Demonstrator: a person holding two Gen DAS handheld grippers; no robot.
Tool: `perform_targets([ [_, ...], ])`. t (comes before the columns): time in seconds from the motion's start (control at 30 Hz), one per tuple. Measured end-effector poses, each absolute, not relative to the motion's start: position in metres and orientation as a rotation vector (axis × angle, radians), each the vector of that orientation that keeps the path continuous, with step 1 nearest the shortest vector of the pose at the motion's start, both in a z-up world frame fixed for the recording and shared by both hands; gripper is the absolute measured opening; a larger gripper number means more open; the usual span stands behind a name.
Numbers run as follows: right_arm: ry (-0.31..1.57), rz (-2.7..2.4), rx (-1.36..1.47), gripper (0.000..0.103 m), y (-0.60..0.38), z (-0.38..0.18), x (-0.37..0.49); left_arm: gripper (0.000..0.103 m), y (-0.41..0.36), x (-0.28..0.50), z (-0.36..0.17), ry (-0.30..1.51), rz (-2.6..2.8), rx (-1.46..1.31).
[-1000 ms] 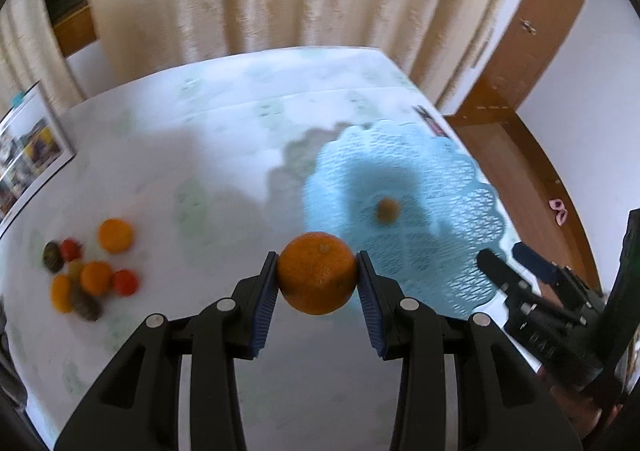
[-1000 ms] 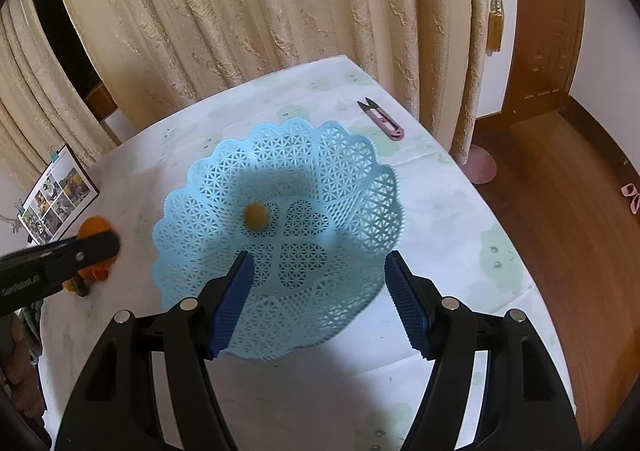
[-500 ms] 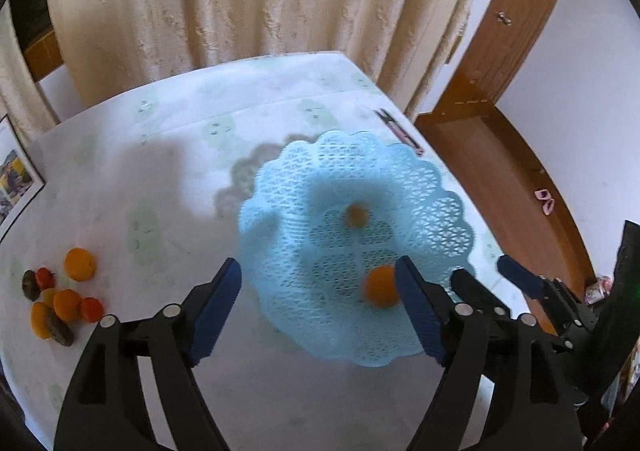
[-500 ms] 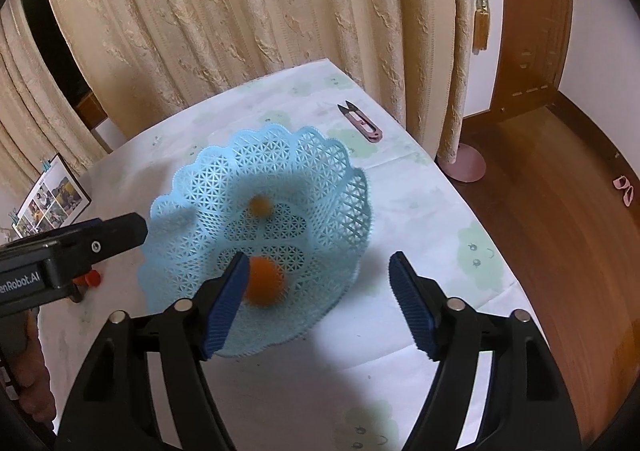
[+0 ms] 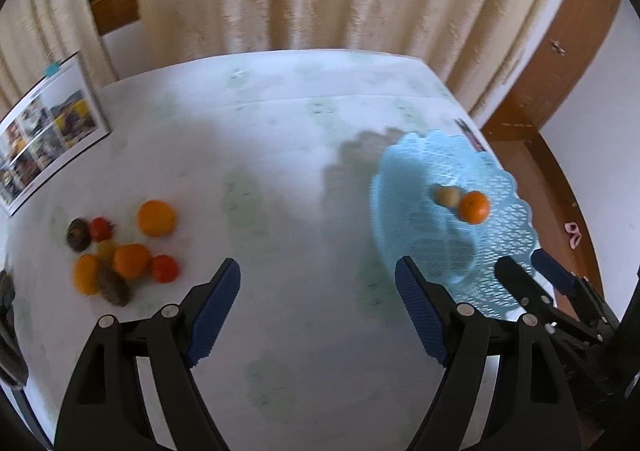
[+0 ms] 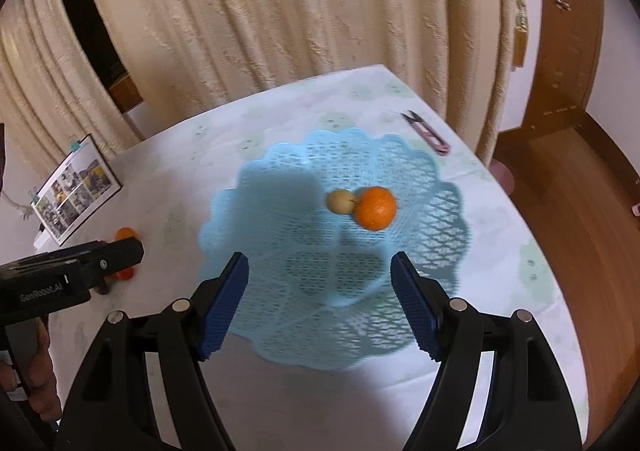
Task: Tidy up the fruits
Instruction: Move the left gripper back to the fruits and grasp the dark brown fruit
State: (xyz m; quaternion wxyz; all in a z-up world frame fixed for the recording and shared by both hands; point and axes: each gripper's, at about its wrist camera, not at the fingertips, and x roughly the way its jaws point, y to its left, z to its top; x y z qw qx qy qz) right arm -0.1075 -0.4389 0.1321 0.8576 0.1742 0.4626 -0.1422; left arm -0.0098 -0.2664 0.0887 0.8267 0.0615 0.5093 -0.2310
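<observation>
A light blue lattice basket (image 6: 416,171) stands on the white table; it also shows at the right of the left wrist view (image 5: 508,243). In it lie an orange (image 6: 375,208) and a small yellowish fruit (image 6: 339,201), touching. A pile of several fruits (image 5: 120,251) lies on the table at the left, with a larger orange (image 5: 156,218) at its edge. My left gripper (image 5: 318,311) is open and empty above the table between pile and basket. My right gripper (image 6: 320,303) is open and empty over the basket's near rim.
A photo booklet (image 5: 44,135) lies at the table's far left. Pink thread snips (image 6: 430,133) lie beyond the basket near the table's right edge. Cream curtains hang behind the table. A wooden floor (image 6: 580,211) lies to the right.
My left gripper opened and let the orange drop into the basket, then swung left, away from the basket toward the fruit pile. The orange rolled to rest against the small yellowish fruit.
</observation>
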Motion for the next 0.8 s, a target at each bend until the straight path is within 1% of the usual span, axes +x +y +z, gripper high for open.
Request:
perform_targets([
  [0.23,0.977,-0.215,0.345,0.077,-0.400,0.133,-0.085,0.080,-0.211,0.003,0.088,1.094,-0.383,0.095],
  [0.33,0.984,-0.182,0.334,0.080,-0.382,0.132,-0.076,0.080,-0.182,0.010,0.087,1.097,-0.328,0.072],
  [0.63,1.018,-0.118,0.298,0.080,-0.339,0.126,-0.051,0.080,-0.083,0.055,0.076,1.121,-0.123,-0.032],
  [0.8,1.050,-0.105,0.287,0.080,-0.319,0.117,-0.042,0.080,-0.053,0.079,0.061,1.145,-0.067,-0.038],
])
